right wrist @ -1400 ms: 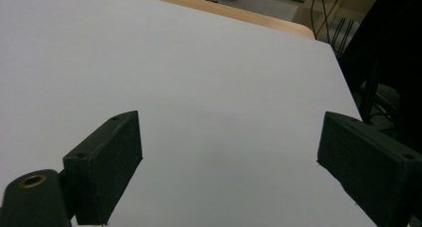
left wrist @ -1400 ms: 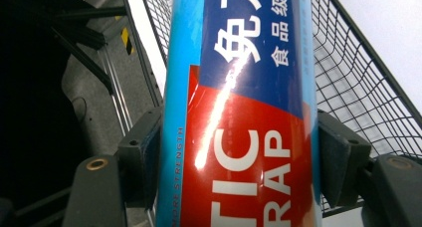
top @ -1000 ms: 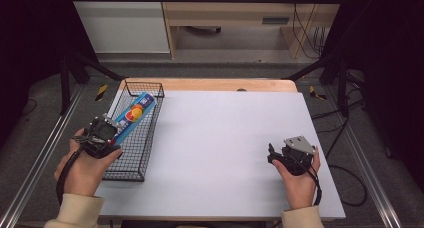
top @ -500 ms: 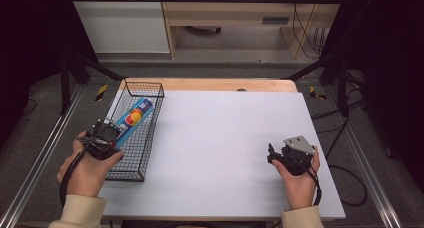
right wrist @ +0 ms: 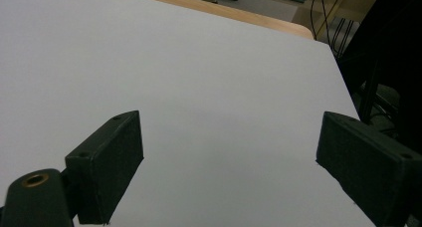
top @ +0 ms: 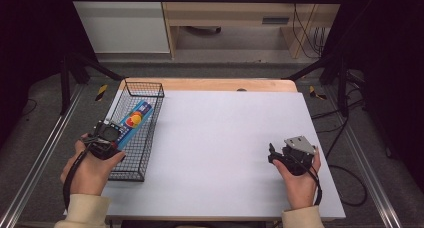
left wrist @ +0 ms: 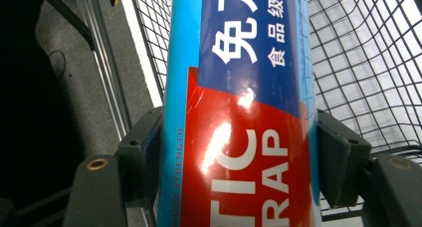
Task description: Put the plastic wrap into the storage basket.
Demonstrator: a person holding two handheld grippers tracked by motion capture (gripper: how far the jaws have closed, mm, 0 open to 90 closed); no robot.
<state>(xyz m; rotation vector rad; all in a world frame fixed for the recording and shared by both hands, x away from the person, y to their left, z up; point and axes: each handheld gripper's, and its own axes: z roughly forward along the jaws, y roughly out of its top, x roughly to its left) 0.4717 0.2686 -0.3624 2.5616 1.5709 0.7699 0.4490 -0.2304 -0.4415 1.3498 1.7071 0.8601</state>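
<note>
Where the left tool [left wrist: 239, 157] clamps it: a long blue-and-red plastic wrap box [left wrist: 239, 102], over the wire basket [top: 150, 88].
Right tool [right wrist: 229, 167]: jaws wide, holding nothing.
Table [top: 225, 133]: white, wood-edged; grey floor [top: 45, 108] around.

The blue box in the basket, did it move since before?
Yes. The blue box, clamped in the left gripper, slid toward the near end of the wire basket, away from its far rim.

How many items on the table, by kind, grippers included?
Wire basket: 1
Plastic wrap box, clamped in the left gripper: 1
Grippers: 2, left gripper and right gripper, the latter open over the bare white table
Total: 4
</note>
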